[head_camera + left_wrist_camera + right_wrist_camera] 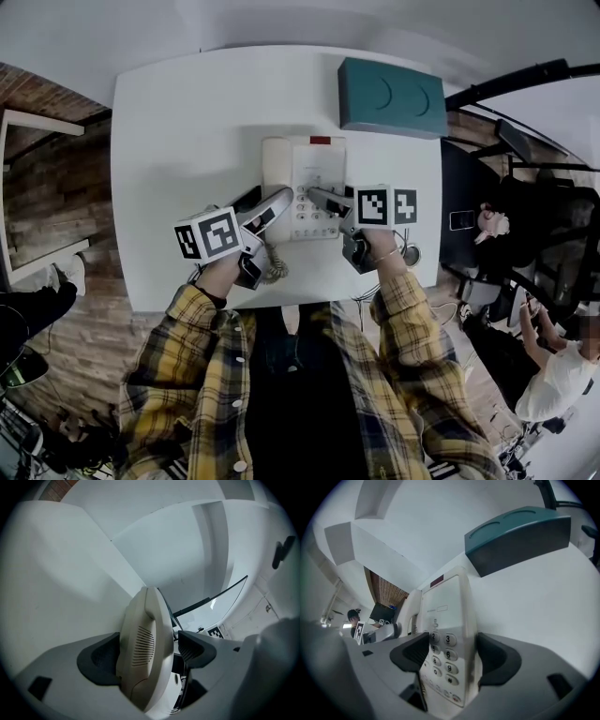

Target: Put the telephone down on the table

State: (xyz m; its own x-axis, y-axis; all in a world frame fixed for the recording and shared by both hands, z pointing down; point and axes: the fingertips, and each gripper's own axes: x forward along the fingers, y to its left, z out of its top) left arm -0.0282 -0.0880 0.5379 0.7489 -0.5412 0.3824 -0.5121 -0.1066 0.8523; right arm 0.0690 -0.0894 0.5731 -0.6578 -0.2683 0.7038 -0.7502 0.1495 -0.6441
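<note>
Only in the head view is the whole layout given. The telephone (pixel 317 178), cream-white with a red strip at its far edge, is seen lying flat on the white table (pixel 178 131) in front of a teal box (pixel 392 97). Its coiled cord (pixel 274 269) is trailed toward the near edge. Only in the left gripper view is the handset (pixel 140 648) shown close, its slotted grille turned to the camera. It is pinched between the pads of the left gripper (pixel 147 639), and one pad is largely covered by it. Only in the right gripper view is the keypad (pixel 443 656) legible. There the jaws of the right gripper (pixel 452 639) are spread wide, one over the keys and the other just beside the telephone's right flank. The first key column is hidden behind a pad, and contact there cannot be made out.
</note>
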